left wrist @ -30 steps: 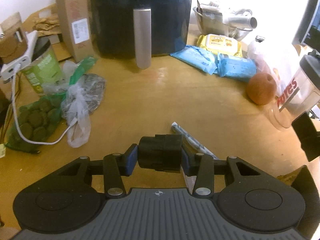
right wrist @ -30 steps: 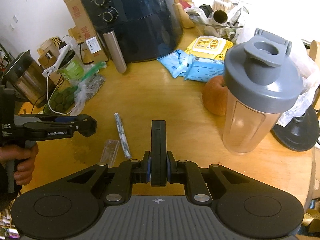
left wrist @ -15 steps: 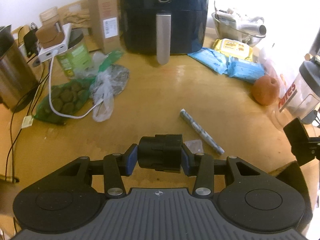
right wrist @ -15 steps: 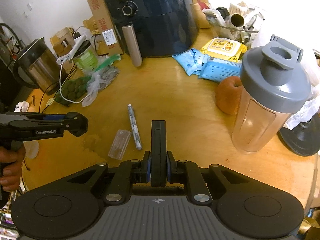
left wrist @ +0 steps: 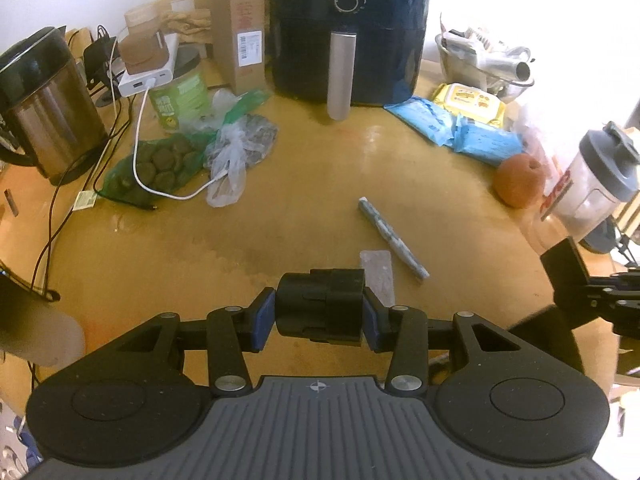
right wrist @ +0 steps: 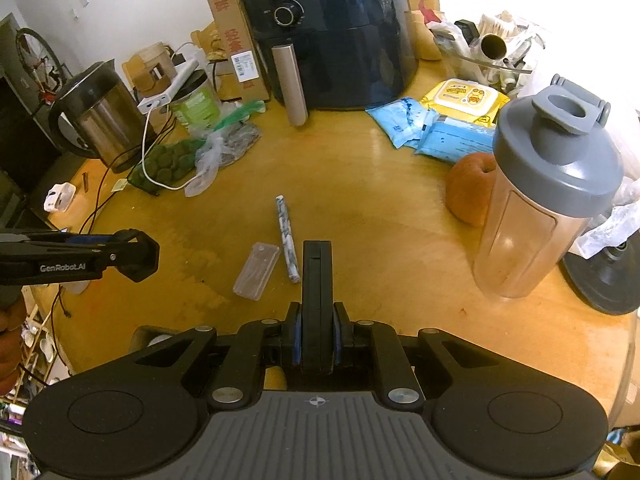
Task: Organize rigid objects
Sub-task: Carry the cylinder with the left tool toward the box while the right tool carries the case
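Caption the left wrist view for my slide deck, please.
Left gripper clamps a black blocky part above a cluttered wooden table, near a marbled stick.

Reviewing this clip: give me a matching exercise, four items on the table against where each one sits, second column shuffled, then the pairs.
Things
1. marbled pen
2. orange fruit
3. power bank
4. clear flat case

Places
A. on top of the green canister
B. lying just left of the pen, right wrist view
C. mid-table, ahead of the right gripper
D. beside the shaker bottle

Pairs: 1-C, 2-D, 3-A, 4-B
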Available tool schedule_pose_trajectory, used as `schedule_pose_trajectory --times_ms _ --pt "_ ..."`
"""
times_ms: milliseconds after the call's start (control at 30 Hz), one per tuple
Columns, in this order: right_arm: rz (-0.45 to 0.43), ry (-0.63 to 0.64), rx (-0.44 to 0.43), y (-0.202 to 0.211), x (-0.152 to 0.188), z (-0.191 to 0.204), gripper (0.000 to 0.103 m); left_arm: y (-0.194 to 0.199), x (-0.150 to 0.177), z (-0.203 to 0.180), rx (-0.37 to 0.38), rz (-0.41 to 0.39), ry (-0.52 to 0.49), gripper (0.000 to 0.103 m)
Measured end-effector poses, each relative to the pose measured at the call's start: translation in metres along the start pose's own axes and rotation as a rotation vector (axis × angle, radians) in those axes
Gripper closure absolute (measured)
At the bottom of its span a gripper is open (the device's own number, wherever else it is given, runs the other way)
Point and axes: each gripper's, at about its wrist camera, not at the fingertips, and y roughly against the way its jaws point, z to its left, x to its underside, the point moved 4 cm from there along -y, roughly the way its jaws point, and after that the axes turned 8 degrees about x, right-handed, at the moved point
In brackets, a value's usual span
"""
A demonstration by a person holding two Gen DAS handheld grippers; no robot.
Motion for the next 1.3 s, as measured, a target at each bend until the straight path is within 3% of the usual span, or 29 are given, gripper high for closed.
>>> schedule_pose_trajectory --times_ms 567,1067,1300 --pt "0.003 0.020 -0.038 0.016 0.018 -0.004 0.086 0.027 0.040 -0.033 0.035 0.021 0.034 0.060" --pt "0.012 0.035 -0.059 0.030 0.037 -0.013 0.086 0.030 0.075 -0.081 0.116 0.072 0.030 0.060" --pt "0.015 0.035 -0.067 0.036 0.045 -0.019 0.086 0.036 0.081 -0.096 0.143 0.047 0.009 0.056"
